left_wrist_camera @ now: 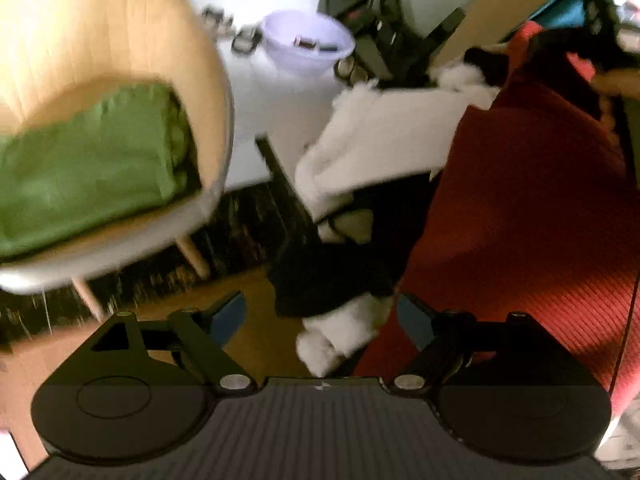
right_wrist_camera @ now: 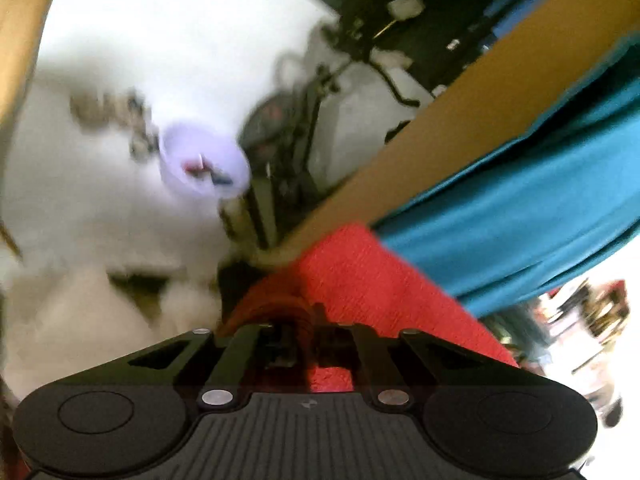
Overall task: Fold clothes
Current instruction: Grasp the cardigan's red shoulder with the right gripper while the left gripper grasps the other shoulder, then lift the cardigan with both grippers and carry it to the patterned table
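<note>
A red ribbed garment [left_wrist_camera: 520, 208] hangs down the right side of the left wrist view. My left gripper [left_wrist_camera: 320, 320] is open and empty, its right blue pad at the garment's lower left edge. In the right wrist view my right gripper [right_wrist_camera: 306, 336] is shut on a bunched edge of the red garment [right_wrist_camera: 360, 276]. A folded green cloth [left_wrist_camera: 88, 172] lies on a wooden chair seat [left_wrist_camera: 100, 32]. A teal cloth [right_wrist_camera: 520, 216] lies on a wooden table edge [right_wrist_camera: 460, 120].
A white and black furry thing [left_wrist_camera: 360, 184] hangs between the chair and the red garment. A pale bowl [left_wrist_camera: 308, 44] with small items sits on a white surface. Black equipment [left_wrist_camera: 376, 8] stands behind. Dark rug and wooden floor lie below.
</note>
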